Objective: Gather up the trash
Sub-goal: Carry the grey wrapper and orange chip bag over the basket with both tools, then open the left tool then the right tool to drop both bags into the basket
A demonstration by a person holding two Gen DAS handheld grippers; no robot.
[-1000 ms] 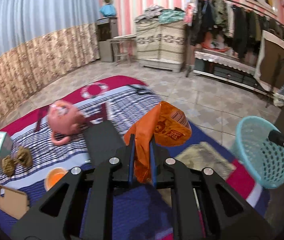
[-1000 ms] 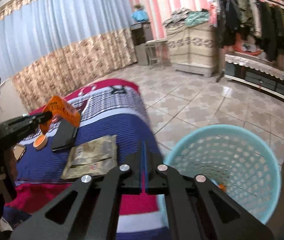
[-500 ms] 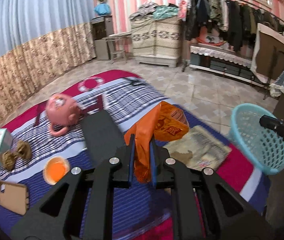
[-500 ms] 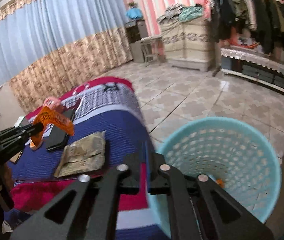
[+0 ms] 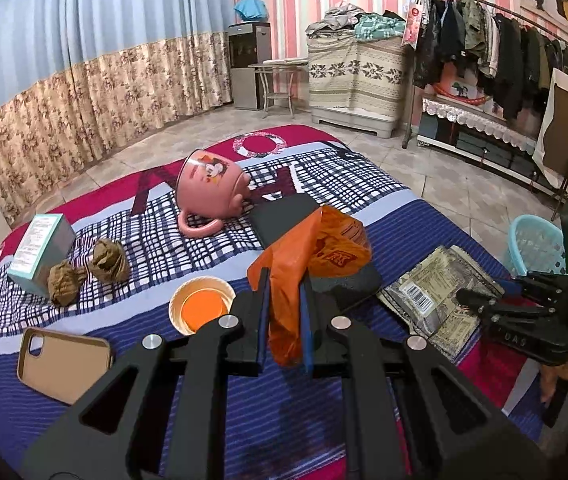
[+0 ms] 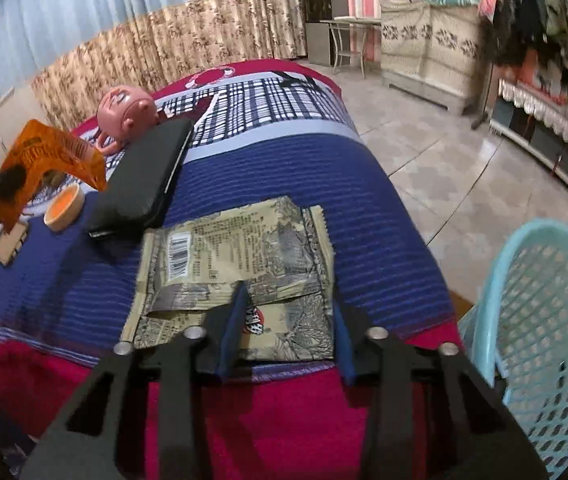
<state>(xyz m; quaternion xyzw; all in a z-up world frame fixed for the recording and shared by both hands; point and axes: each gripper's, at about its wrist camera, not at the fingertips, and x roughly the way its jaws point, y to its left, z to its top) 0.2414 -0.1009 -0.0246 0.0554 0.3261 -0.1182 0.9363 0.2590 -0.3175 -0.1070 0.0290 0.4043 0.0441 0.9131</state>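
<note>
My left gripper (image 5: 284, 280) is shut on a crumpled orange snack wrapper (image 5: 324, 248) and holds it above the striped bedspread (image 5: 243, 400). In the right wrist view that wrapper (image 6: 43, 156) hangs at the far left. A flat beige food packet (image 6: 235, 248) with a barcode lies near the bed's edge. My right gripper (image 6: 288, 300) hovers low over its near end. Its jaws stand apart and are closing, with the packet's edge between the fingertips but not pinched. A light blue mesh basket (image 6: 544, 320) stands on the floor to the right of the bed.
On the bed lie a tipped pink mug (image 5: 207, 188), a black case (image 5: 284, 216), a small cup with orange inside (image 5: 201, 310), a tan phone case (image 5: 63, 364), a teal box (image 5: 39, 252) and brown crumpled wads (image 5: 107, 260). Tiled floor (image 6: 444, 160) lies beyond.
My right gripper swung from over the basket left and down to the beige packet, and its jaws went from shut to apart. My left gripper drifted across the bed with the orange wrapper.
</note>
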